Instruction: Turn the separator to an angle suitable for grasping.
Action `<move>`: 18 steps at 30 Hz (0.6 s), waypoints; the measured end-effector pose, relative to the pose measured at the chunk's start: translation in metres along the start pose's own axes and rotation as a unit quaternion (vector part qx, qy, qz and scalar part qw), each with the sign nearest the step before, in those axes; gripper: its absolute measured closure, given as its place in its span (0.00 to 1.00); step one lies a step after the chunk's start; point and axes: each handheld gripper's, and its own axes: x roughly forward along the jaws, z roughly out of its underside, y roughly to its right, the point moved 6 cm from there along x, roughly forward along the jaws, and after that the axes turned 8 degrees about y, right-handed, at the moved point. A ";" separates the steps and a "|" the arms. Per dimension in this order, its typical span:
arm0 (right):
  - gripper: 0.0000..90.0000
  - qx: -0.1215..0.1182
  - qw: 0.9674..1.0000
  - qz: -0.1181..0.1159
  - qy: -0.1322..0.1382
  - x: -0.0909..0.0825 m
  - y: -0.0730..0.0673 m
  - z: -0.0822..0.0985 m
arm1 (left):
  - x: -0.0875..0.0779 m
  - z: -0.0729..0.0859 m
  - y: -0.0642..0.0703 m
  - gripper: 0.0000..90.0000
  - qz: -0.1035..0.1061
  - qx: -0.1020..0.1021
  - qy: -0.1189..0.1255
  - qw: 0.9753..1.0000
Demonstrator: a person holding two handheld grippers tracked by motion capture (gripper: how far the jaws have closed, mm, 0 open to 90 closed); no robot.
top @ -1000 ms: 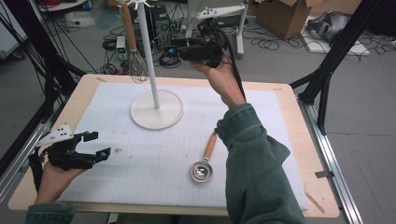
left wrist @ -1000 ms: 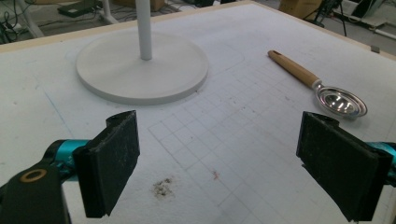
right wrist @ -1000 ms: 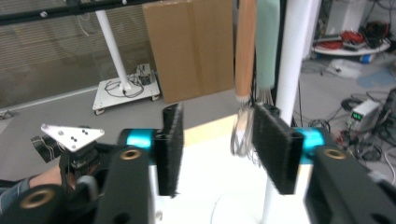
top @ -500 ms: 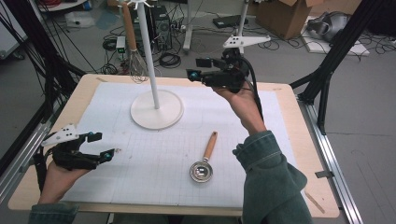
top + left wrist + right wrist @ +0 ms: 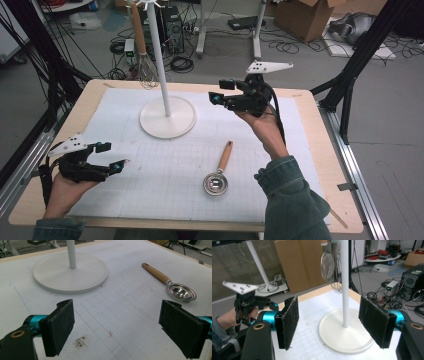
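A wooden table (image 5: 320,150) carries a white gridded mat (image 5: 165,170) across most of its top, and on that mat, toward the far side, stands a white stand (image 5: 167,116) made of a round flat base and a tall thin pole, the landmark of the scene. Beyond the stand, on its far-left side, a wire whisk (image 5: 146,75) with a wooden handle hangs down from the stand's top, its wires just above the table's far edge. To the right of the stand's base and raised above the mat, the right gripper (image 5: 216,91) is held in a person's hand with a dark green sleeve behind it; its jaws point toward the pole and have just been opening, with nothing between them, and the right gripper view looks through their wide gap at the pole and base. Near-left of the stand, well apart from it, the left gripper (image 5: 111,156) rests low over the mat's left part in the person's other hand, its jaws spread wide and empty, as the left gripper view shows. Near-right of the stand, between the base and the table's near edge, lies a measuring spoon (image 5: 220,170) with a wooden handle and a round metal bowl, flat on the mat, its handle pointing toward the far side and its bowl toward the person, untouched by either gripper.
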 end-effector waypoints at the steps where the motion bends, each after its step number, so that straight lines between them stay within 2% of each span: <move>1: 0.35 0.002 1.000 0.002 -0.003 -0.001 0.000 0.004 | 0.000 0.000 0.000 0.15 0.000 -0.001 0.000 1.000; 7: 0.34 0.000 1.000 0.018 -0.013 -0.006 0.001 0.020 | 0.000 -0.001 0.001 0.15 0.002 0.002 0.001 1.000; 16: 0.34 0.014 0.999 0.030 -0.025 -0.012 0.002 0.044 | -0.001 -0.002 0.002 0.15 0.001 0.002 0.001 1.000; 18: 0.33 0.010 0.999 0.035 -0.027 -0.013 0.002 0.049 | -0.001 -0.002 0.002 0.15 0.001 0.002 0.002 1.000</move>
